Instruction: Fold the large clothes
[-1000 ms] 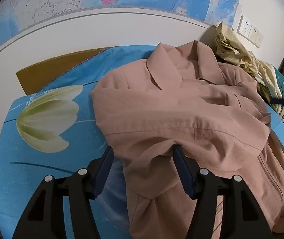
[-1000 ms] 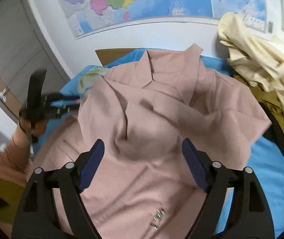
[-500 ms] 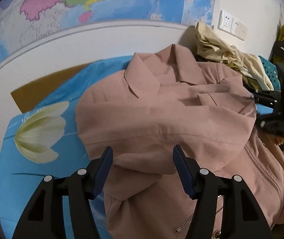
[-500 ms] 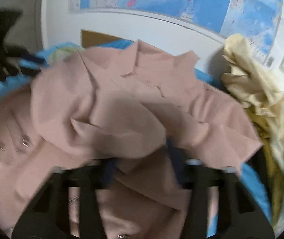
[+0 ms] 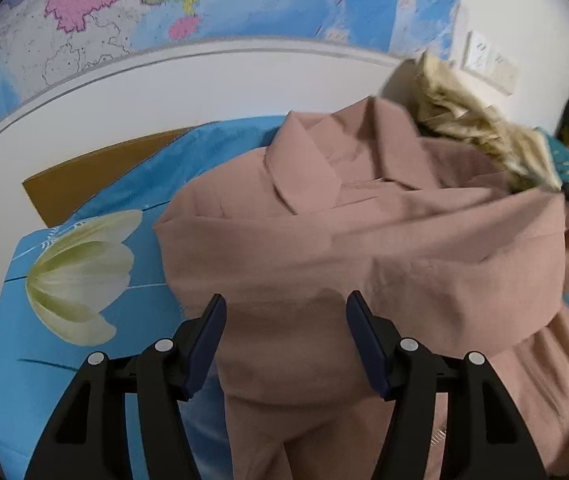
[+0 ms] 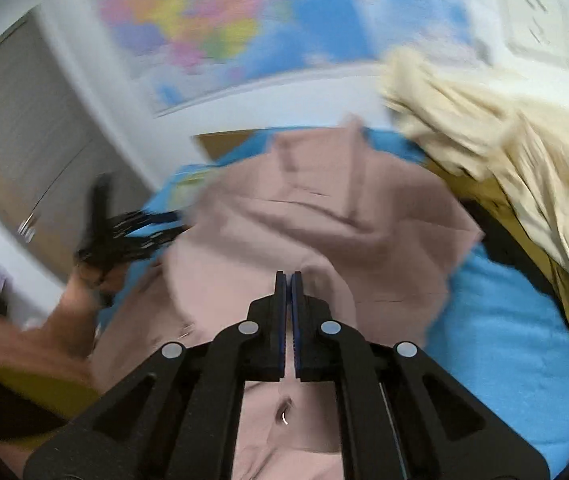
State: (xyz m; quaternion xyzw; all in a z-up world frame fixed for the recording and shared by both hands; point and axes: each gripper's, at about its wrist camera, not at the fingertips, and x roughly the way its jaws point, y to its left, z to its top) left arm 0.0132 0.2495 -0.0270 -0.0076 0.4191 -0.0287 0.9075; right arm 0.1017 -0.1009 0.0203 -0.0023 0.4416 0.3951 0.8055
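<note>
Pink jacket (image 5: 364,248) lying spread on a blue bed sheet (image 5: 84,380), collar end near the wall. One big fold of pink cloth pulled over the top, running from left to right. White tulip print (image 5: 80,276) on the sheet, just beside the jacket's left edge.

Left gripper (image 5: 286,340) wide apart, blue pads on each side of the near fold, nothing pinched. Same gripper also seen as a blur at the left in the right wrist view (image 6: 156,228).

Right gripper (image 6: 289,280) squeezed tight together just above the pink jacket (image 6: 324,232). Cannot tell if any cloth is caught between the pads. Very blurry there.

Cream clothes (image 5: 476,132) heaped at the right, touching the jacket by the collar. Colourful map (image 5: 204,12) up on the white wall behind. Brown headboard (image 5: 96,176) peeking out between wall and sheet.
</note>
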